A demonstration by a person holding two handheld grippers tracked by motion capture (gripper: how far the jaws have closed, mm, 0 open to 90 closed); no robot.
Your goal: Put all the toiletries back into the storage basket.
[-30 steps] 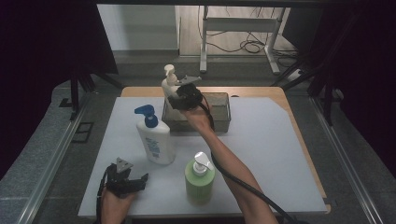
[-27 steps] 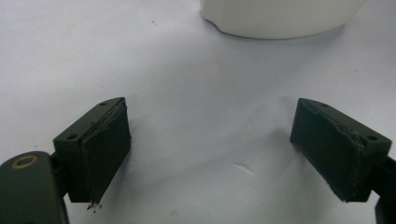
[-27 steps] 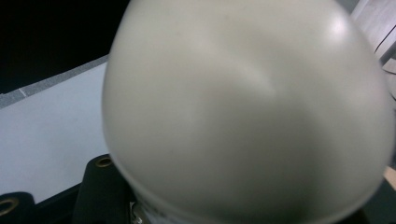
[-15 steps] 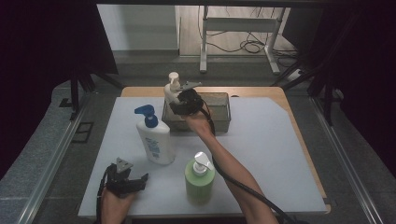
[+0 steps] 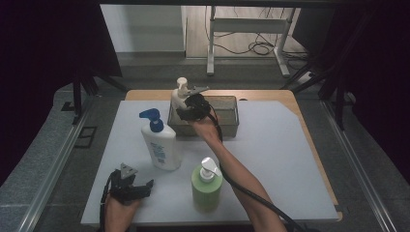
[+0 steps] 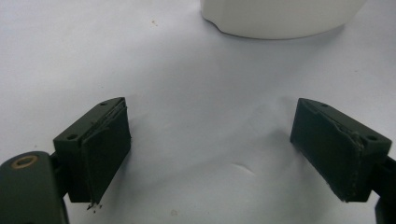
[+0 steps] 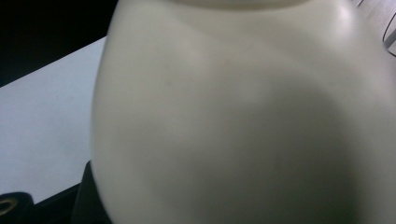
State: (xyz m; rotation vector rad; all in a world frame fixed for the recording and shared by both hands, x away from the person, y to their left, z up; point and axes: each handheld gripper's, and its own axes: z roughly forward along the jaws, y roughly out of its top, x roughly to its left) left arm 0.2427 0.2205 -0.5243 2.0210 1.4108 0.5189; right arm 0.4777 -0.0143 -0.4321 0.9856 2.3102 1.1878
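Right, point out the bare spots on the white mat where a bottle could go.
The white mat is bare right of the green pump bottle and grey bin. Left of the blue-capped white bottle is a narrower strip. It is crowded between both bottles and the bin.

A white-covered tabletop point(image 5: 290, 159) carries a grey bin point(image 5: 227, 118) at the back, a white bottle with a blue pump point(image 5: 159, 145) and a green bottle point(image 5: 207, 186) nearer.

You see a cream pump bottle point(image 5: 180, 96), a white bottle point(image 5: 160, 146) with a blue pump and blue label print, a green bottle point(image 5: 206, 186) with a white pump — a grey tray point(image 5: 227, 116), a white mat point(image 5: 270, 159), black grippers point(image 5: 193, 107).
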